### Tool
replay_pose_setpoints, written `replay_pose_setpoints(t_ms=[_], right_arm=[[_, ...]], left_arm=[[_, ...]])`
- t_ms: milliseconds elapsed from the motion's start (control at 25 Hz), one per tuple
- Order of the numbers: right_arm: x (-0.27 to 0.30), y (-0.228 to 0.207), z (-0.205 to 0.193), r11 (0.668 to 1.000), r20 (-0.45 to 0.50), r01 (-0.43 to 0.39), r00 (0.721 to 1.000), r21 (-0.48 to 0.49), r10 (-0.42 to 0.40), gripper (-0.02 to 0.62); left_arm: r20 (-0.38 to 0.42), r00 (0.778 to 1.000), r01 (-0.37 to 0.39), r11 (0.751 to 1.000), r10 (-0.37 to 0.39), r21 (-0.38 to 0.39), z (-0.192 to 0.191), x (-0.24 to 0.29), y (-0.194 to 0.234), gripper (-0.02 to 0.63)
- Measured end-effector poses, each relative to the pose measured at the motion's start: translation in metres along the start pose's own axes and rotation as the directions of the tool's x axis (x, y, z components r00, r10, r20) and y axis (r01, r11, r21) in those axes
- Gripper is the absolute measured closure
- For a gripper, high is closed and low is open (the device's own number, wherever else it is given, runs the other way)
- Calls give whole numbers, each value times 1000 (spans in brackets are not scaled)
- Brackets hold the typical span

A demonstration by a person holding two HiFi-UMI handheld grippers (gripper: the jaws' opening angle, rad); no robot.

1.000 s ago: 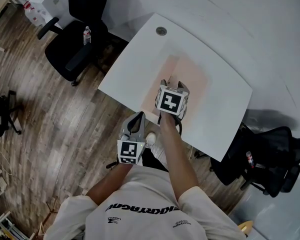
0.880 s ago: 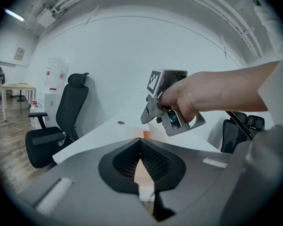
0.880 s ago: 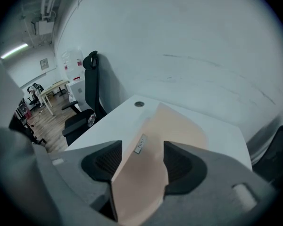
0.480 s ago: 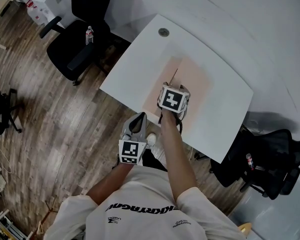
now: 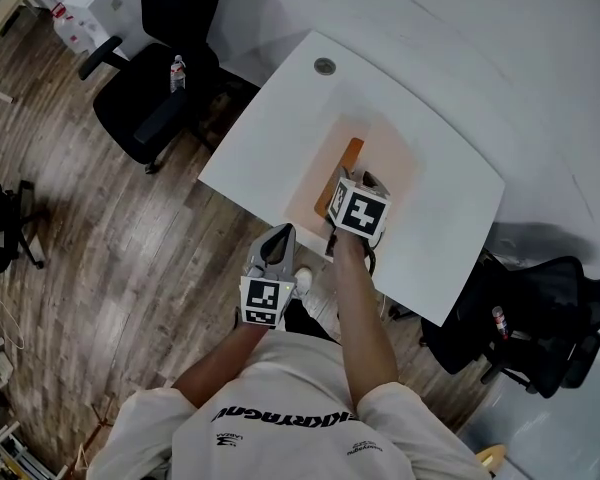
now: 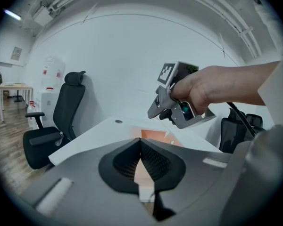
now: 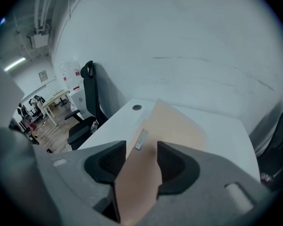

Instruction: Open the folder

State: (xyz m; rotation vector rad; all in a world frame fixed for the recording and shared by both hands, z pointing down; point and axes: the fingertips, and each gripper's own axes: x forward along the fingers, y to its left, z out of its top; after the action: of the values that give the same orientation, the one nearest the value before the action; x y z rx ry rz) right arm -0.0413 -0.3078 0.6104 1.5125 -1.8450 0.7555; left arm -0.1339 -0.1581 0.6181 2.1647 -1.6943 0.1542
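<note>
A pale peach folder point(image 5: 385, 153) lies on the white table point(image 5: 270, 138). Its cover point(image 5: 341, 171) is tilted up along the left side and shows a darker orange underside. My right gripper point(image 5: 353, 180) is over the folder's near end. In the right gripper view the cover point(image 7: 172, 124) runs between the closing jaws of that gripper point(image 7: 141, 150), and a small metal clip point(image 7: 141, 139) sits on it. My left gripper point(image 5: 279, 232) hangs off the table's near edge, away from the folder. Its jaws point(image 6: 140, 142) are shut with nothing between them.
A round grommet point(image 5: 324, 66) marks the table's far corner. A black office chair point(image 5: 150, 88) with a bottle point(image 5: 177, 69) on it stands at the left. Another dark chair point(image 5: 540, 313) stands at the right. Wood floor lies to the left.
The right gripper has shifted slightly right and the folder's cover has come up off the table, showing its orange underside. The left gripper has stayed where it was.
</note>
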Motion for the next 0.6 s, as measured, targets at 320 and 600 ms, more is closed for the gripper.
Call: replay_pose_setpoints(t_ms=[320, 600], right_arm=[[-20, -12, 9, 998, 47, -57, 997, -16, 57, 436], [-43, -30, 13, 995, 93, -95, 991, 16, 93, 460]], left_arm=[[-14, 999, 31, 999, -31, 20, -1, 9, -13, 618], [-31, 998, 48, 998, -47, 34, -5, 16, -25, 618]])
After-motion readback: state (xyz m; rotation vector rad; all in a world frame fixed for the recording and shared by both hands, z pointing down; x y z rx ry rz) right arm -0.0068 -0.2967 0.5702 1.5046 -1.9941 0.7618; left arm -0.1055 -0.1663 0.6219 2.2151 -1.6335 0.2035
